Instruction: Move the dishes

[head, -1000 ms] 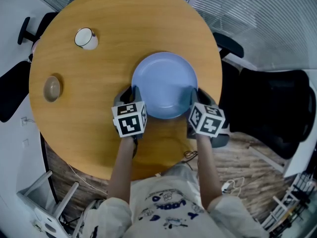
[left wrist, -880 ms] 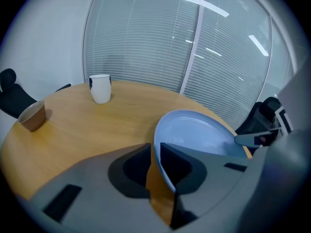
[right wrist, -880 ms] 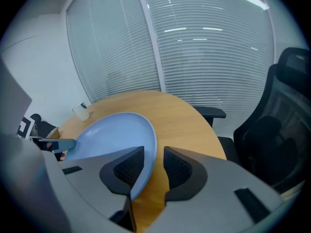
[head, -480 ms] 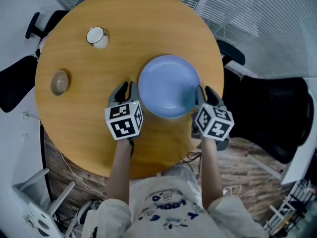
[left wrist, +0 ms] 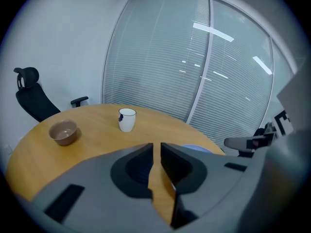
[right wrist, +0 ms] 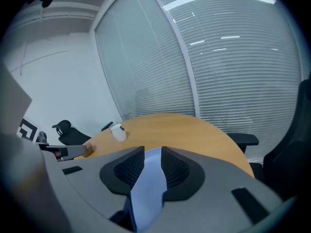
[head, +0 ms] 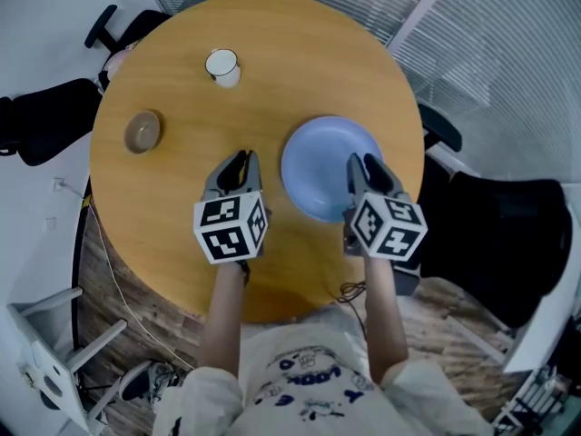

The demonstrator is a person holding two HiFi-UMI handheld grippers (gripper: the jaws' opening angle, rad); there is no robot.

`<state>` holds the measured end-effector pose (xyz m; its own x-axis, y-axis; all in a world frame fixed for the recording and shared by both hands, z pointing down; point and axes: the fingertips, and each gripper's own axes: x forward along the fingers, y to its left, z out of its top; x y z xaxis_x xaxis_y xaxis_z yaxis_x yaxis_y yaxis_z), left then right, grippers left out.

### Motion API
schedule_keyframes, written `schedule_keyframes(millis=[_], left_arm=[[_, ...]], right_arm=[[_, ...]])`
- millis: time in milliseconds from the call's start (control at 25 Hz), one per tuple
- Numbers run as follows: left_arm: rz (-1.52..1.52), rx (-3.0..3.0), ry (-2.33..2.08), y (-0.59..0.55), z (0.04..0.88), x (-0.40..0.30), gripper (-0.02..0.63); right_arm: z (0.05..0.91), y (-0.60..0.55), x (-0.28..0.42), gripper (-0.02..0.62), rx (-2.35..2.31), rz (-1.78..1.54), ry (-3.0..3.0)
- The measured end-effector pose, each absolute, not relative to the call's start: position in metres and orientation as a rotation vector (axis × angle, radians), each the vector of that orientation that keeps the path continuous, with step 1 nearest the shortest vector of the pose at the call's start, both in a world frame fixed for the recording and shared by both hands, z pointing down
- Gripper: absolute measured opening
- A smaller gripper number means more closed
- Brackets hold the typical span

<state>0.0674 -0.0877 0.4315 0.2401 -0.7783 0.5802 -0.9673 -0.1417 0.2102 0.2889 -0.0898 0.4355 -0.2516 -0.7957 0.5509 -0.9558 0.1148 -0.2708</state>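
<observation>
A light blue plate [head: 318,166] lies flat on the round wooden table [head: 182,89], right of centre. My left gripper [head: 239,160] hangs above the table to the plate's left, clear of it. Its jaws have just been opening and stand a narrow gap apart with only bare wood showing between them [left wrist: 156,147]. My right gripper [head: 363,163] hovers over the plate's right part. Its jaws have just been opening too, and the plate [right wrist: 150,178] shows below through the gap, not pinched. A white cup [head: 222,65] and a brown bowl [head: 142,131] stand at the far left.
Black office chairs stand at the table's left [head: 45,125] and right [head: 508,234]. A white frame [head: 45,361] sits on the floor at the lower left. Window blinds [left wrist: 194,72] run behind the table. The cup [left wrist: 127,119] and bowl [left wrist: 63,132] lie ahead of the left gripper.
Both grippers flanked the plate's rim a second ago. They have since lifted away from it, and the left one now stands apart to the left. The plate stays on the table.
</observation>
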Motion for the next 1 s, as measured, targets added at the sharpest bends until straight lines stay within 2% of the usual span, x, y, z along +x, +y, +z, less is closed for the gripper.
schedule_keyframes(millis=[480, 1000], left_arm=[[0.387, 1.964, -1.718, -0.081, 0.388, 0.010, 0.017], [0.375, 2.015, -1.672, -0.107, 0.380, -0.054, 0.015]], right_arm=[[0.397, -0.110, 0.194, 0.104, 1.539, 0.729, -2.317], [0.369, -0.139, 0.102, 0.104, 1.516, 0.596, -2.377]])
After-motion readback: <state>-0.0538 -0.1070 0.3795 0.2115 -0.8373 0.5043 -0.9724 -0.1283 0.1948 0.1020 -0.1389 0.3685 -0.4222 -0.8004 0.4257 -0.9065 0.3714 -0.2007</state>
